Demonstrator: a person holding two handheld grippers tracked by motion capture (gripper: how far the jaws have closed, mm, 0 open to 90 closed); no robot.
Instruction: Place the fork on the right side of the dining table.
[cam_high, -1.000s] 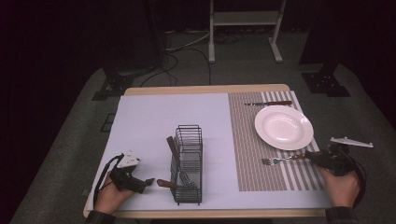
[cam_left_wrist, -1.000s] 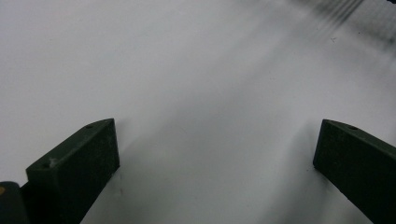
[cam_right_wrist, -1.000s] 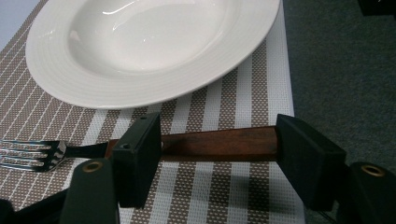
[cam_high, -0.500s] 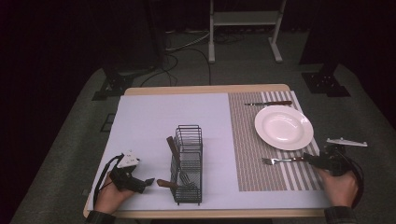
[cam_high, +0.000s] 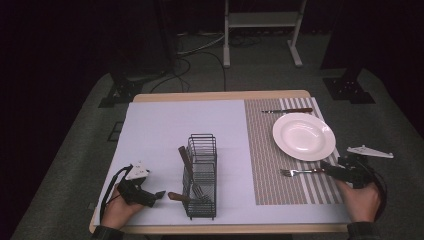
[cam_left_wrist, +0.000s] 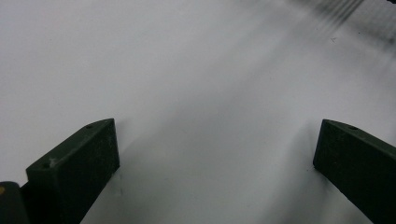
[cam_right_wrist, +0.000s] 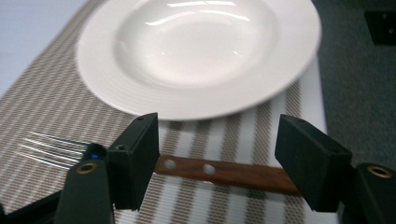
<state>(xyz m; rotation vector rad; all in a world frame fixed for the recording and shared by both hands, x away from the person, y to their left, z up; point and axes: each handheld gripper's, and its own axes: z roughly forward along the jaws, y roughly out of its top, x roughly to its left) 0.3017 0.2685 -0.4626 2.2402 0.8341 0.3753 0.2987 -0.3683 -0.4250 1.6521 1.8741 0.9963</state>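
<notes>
Right claw (cam_high: 334, 171) standing open around a wooden-handled fork (cam_high: 300, 172) below the plate (cam_high: 303, 136).

The fork is lying flat on the striped placemat (cam_high: 270, 165) at the right side of the tabletop (cam_high: 165, 125), just beside the near rim of the white plate, tines pointing toward the wire cutlery rack (cam_high: 201, 176). In the right gripper view the right claw is straddling the fork's brown handle (cam_right_wrist: 224, 171), its jaws standing wide with a gap on either side and not pressing on the wood. The left claw (cam_high: 156, 196) is resting low at the near left of the tabletop, just beside the rack, its jaws spread wide over bare white surface and gripping nothing. A knife (cam_high: 287, 110) is lying on the placemat beyond the plate.
</notes>
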